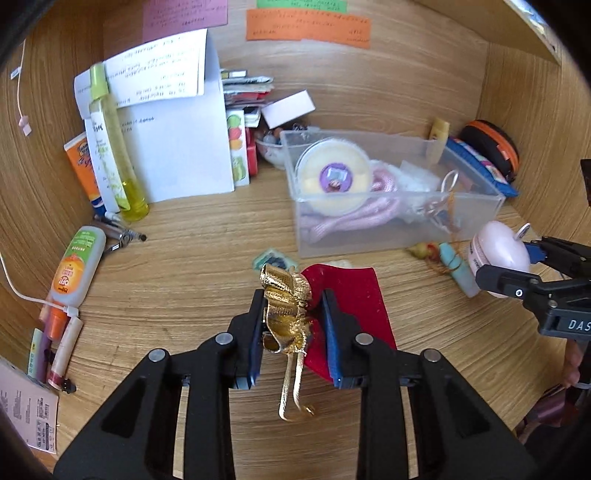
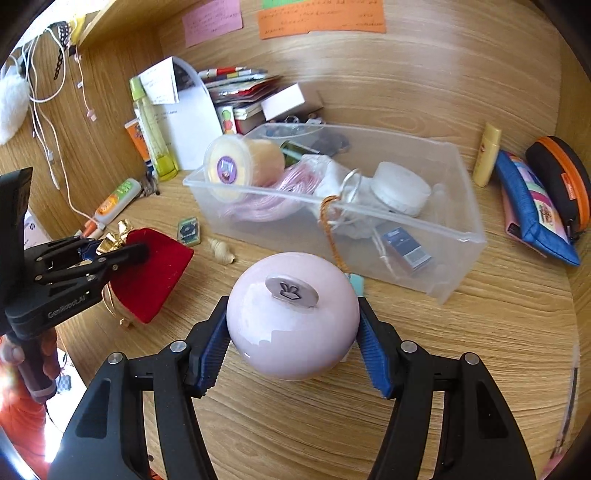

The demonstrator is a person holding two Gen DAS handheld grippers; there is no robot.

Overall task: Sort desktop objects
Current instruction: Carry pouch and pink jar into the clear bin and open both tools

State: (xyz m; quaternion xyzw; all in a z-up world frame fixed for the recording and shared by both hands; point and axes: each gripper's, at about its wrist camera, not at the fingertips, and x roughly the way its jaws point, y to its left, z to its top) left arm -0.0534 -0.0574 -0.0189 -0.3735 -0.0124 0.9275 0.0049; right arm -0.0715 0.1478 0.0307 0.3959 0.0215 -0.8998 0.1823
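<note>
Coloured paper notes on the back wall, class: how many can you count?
3: a pink note at left, an orange note right of it, and a green note at the top edge; others may lie outside the frame.

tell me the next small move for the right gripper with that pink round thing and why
Probably carry it forward over the clear plastic bin and lower it in. The right gripper is shut on the pink round jar, the open-topped bin sits just beyond, and there looks to be free space at its near right end.

a red velvet pouch [image 1: 354, 295] with gold ribbon [image 1: 286, 306], a glossy pale pink ball [image 2: 293, 317], blue-padded black fingers [image 2: 212, 347].
</note>
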